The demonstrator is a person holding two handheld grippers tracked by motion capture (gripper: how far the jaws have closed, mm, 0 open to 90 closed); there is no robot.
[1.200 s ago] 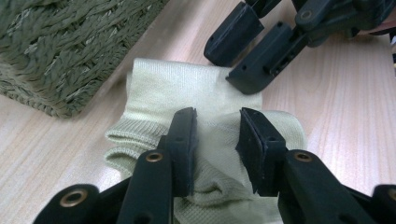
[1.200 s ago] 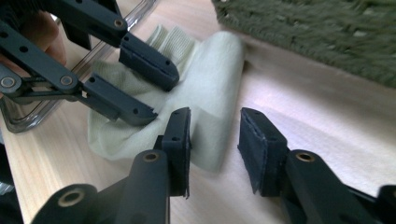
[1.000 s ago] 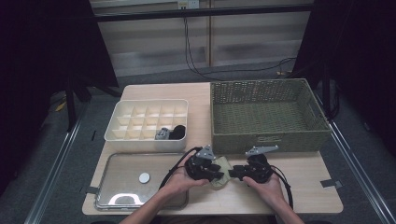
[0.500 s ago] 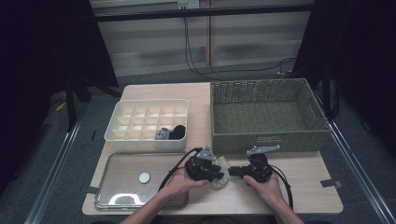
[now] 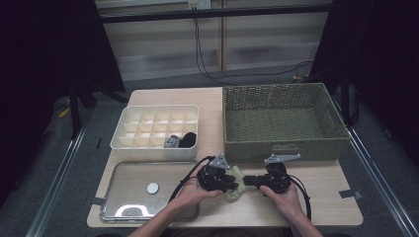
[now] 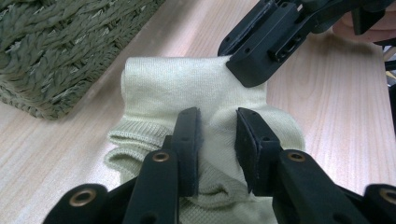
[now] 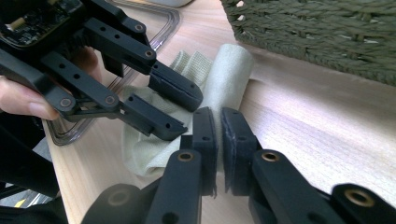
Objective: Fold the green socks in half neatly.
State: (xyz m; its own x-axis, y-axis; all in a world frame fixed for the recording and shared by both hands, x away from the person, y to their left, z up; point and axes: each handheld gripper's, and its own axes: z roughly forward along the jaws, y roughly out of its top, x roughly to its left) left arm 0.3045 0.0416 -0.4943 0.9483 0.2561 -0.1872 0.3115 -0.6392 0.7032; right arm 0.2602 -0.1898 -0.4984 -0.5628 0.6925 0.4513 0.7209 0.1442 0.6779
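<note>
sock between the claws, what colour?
Pale yellow-green knit sock, plain, no pattern; clearest in the left gripper view.

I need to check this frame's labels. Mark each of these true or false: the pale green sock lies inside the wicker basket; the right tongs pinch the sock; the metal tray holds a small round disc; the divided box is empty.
1. The pale green knitted sock lies inside the olive woven wicker basket. False: it lies on the wooden table in front of the basket.
2. The right tongs pinch the sock. True.
3. The shiny metal tray holds a small round disc. True.
4. The white divided plastic box is empty. False: dark and grey items sit in its near right compartments.
</note>
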